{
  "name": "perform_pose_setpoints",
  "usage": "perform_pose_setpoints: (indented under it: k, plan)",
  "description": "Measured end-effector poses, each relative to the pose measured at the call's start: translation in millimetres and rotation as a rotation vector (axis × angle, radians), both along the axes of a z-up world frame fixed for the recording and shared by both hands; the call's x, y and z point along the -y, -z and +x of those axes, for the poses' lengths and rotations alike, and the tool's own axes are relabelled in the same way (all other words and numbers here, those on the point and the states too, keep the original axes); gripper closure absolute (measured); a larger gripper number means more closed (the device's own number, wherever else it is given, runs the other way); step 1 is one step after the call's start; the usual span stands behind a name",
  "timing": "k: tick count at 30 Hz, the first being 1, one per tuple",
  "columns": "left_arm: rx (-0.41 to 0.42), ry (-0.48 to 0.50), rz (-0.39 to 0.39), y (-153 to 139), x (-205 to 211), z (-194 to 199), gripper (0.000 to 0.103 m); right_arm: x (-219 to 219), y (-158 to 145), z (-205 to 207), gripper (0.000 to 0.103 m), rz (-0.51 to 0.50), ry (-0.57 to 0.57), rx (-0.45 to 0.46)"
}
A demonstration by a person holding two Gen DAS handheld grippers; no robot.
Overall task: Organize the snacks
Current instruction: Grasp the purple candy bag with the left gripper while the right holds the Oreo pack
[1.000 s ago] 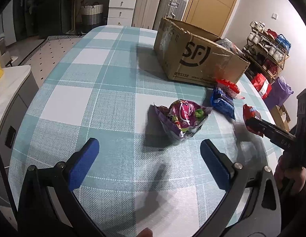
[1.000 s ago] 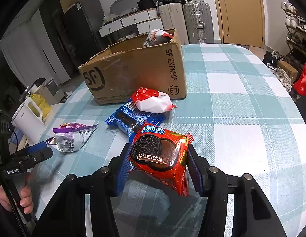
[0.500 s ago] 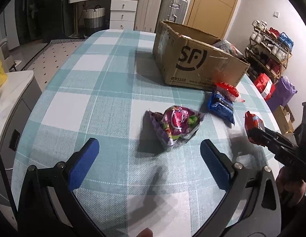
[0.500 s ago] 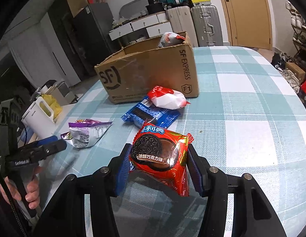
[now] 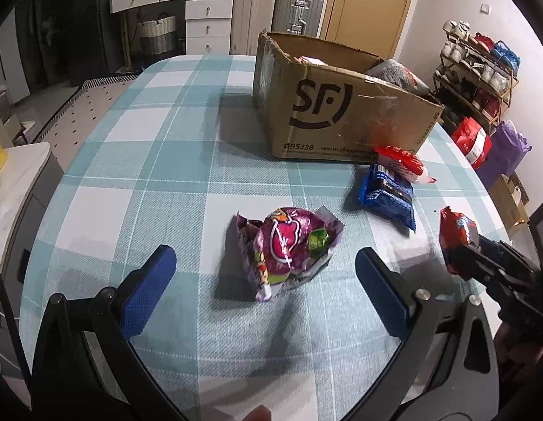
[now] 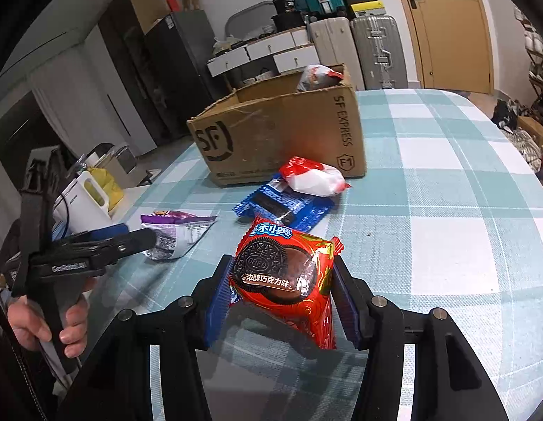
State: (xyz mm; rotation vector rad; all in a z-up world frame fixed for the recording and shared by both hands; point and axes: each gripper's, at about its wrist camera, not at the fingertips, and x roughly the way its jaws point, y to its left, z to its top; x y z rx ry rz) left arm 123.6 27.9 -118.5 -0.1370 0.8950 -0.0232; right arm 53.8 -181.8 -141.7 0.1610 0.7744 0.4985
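Note:
My right gripper (image 6: 282, 291) is shut on a red Oreo pack (image 6: 283, 273), held above the checked table; the same pack (image 5: 457, 235) shows at the right of the left wrist view. My left gripper (image 5: 264, 266) is open, its blue pads either side of a purple snack bag (image 5: 285, 245) lying on the cloth, not touching it. That purple bag (image 6: 176, 233) also appears left of the Oreo pack. A blue cookie pack (image 5: 387, 193) and a red-and-white pack (image 5: 402, 165) lie in front of the open SF cardboard box (image 5: 327, 105), which holds some snacks.
The table (image 5: 138, 161) has a teal and white checked cloth. A white kettle (image 6: 83, 203) stands off the table's left side. Suitcases (image 5: 296, 10), drawers and a door are behind; a shoe rack (image 5: 478, 66) and bags stand at the right.
The left gripper has moved closer to the purple bag, which now sits between its open pads. The right gripper keeps its hold on the Oreo pack and has tilted slightly.

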Motion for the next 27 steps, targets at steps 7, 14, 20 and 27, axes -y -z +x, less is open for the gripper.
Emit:
perform_pose_setpoints:
  k: [7,14,20,27]
  plan:
    - [-0.028,-0.034,-0.010,9.5,0.2,17.6,0.001,0.0,-0.9,-1.5,0.049,0.017,-0.018,0.007]
    - [-0.051,-0.045,-0.037,20.2,-1.8,29.8,0.002,1.8,-0.1,-0.6,0.049,0.032,-0.023,0.001]
    - [-0.052,-0.029,-0.127,27.5,-10.4,32.5,0.031,1.8,0.4,-1.2,0.048,0.026,-0.025,-0.003]
    - [-0.071,0.008,-0.185,25.1,-12.7,26.9,0.046,-0.6,-3.2,-9.3,0.048,0.006,-0.025,-0.002]
